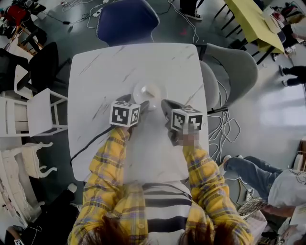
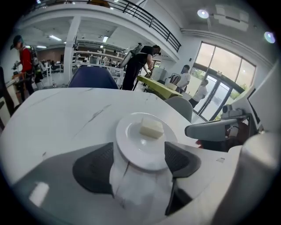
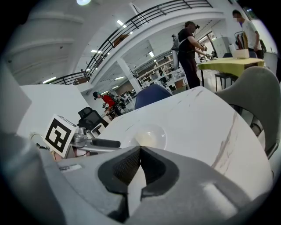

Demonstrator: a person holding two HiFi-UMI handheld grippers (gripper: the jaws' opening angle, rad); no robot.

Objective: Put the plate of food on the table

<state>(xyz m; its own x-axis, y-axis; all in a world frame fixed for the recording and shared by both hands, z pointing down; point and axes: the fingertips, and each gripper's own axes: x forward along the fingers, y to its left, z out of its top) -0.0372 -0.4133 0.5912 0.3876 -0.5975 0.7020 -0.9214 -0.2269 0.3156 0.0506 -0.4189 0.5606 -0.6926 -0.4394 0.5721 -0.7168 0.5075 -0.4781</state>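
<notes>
Plate rim (near side) hidden behind right claw.

You are working in a big open lab or maker hall, not a home. Your marble-topped table stands on a grey floor among mixed seating: a blue chair, a grey shell chair and a black office chair. Loose cables trail across the floor beside you. A mezzanine with a dark railing runs overhead, and ceiling spotlights shine above tall glass doors. Under the mezzanine you can see rows of shelving. Other people are busy around you: a person in black bends over a yellow table, and a person in a red top stands off to one side.
</notes>
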